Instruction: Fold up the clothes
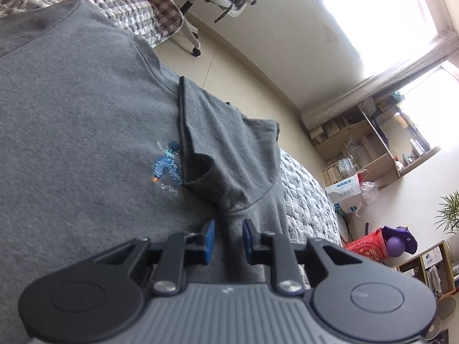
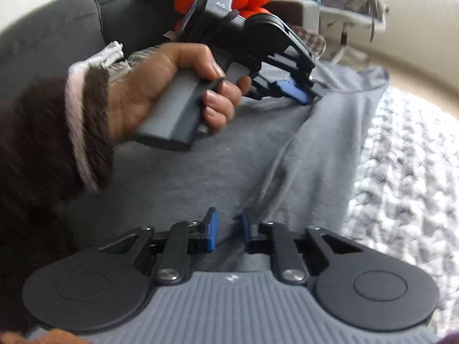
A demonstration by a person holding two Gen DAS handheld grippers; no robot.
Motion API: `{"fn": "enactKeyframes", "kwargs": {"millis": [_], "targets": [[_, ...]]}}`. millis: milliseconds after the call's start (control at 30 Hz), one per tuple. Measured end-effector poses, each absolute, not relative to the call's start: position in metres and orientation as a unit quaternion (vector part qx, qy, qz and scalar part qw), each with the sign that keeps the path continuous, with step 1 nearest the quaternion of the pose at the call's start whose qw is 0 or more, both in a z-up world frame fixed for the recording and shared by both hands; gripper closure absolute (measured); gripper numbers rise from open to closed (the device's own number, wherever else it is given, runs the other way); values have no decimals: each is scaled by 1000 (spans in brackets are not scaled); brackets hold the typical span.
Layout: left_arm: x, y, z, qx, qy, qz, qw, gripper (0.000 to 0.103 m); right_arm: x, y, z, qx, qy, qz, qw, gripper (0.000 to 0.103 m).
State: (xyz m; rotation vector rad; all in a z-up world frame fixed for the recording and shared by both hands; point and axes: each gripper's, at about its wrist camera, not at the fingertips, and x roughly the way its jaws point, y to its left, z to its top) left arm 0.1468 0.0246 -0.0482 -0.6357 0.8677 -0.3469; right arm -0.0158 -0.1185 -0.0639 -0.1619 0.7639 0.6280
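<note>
A grey T-shirt [image 1: 80,132] with a small blue embroidered figure [image 1: 166,163] on the chest lies spread over a quilted bedcover [image 1: 307,189]. One sleeve [image 1: 226,149] is turned in over the body, its hem edge running roughly straight away from the left gripper [image 1: 228,239].

In the left wrist view a raised ridge of the shirt's side fabric runs between the two blue pads [image 1: 209,238]. The jaws stand a little apart with a gap visible on either side of the ridge, so the left gripper looks released around the cloth, not pinching it. The folded sleeve lies directly ahead of it and slightly to its right.

The right gripper [image 2: 229,230] hovers low over the shirt with its pads likewise apart. A long crease [image 2: 289,157] starts just ahead of its right pad and runs away toward the left gripper [image 2: 289,89], which a hand [image 2: 178,86] in a dark fleecy sleeve [image 2: 48,132] holds further up the same side. That view is blurred, so contact with the cloth cannot be told.

Both tools sit along one side edge, and the crease between them is the line any lengthwise fold would turn on. The left is nearer the sleeve, the right nearer the lower part of the shirt.
</note>
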Motion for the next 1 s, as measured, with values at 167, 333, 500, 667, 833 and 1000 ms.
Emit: {"fn": "enactKeyframes", "kwargs": {"millis": [167, 333, 500, 667, 833, 1000], "targets": [[143, 26, -46, -296, 431, -179, 833, 79, -20, -124, -62, -72, 367, 304, 876, 86], [142, 18, -53, -307, 434, -187, 826, 78, -23, -127, -63, -66, 374, 305, 874, 86], [140, 13, -61, -327, 418, -177, 829, 90, -23, -126, -64, -66, 374, 304, 874, 97], [136, 8, -52, -308, 407, -163, 844, 101, -26, -133, -55, -37, 359, 321, 876, 100], [133, 11, -41, -273, 393, -147, 865, 100, -19, -138, -53, 7, 367, 340, 866, 100], [136, 11, -43, -224, 402, -127, 879, 97, -6, -131, -61, 42, 411, 382, 827, 87]]}}
